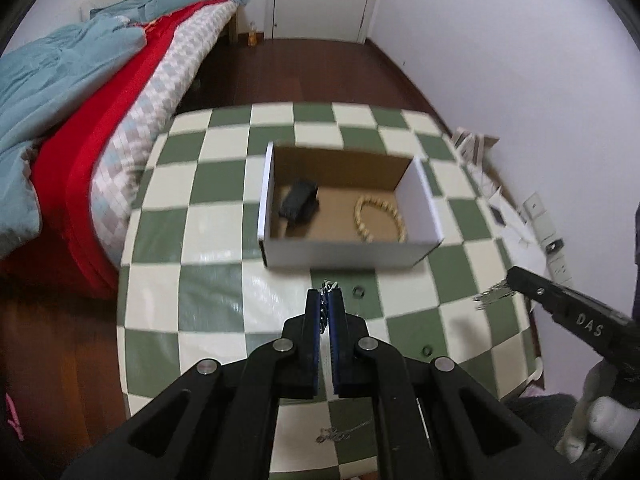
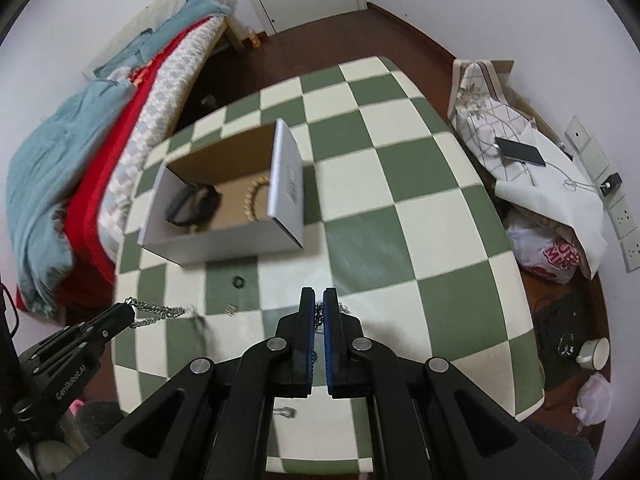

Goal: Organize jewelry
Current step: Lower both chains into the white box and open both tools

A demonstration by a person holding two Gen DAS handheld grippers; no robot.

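A white cardboard box (image 1: 344, 254) (image 2: 224, 244) stands open on the checkered table; inside lie a gold bead bracelet (image 1: 380, 220) (image 2: 252, 200) and a black band (image 1: 298, 202) (image 2: 192, 204). My left gripper (image 1: 329, 292) (image 2: 130, 314) is shut on a silver chain (image 2: 160, 312) and holds it above the table, in front of the box. My right gripper (image 2: 319, 300) (image 1: 510, 280) is shut on another silver chain (image 1: 492, 294), to the right of the box. A small dark ring (image 1: 357, 291) (image 2: 238, 281) lies in front of the box.
Small silver pieces (image 1: 338, 434) (image 2: 285, 412) lie on the table (image 1: 208, 272) (image 2: 400, 216) near its front edge, another ring (image 1: 427, 350) at the right. A bed (image 1: 100, 120) stands left. Bags and a phone (image 2: 520, 152) lie on the floor at the right.
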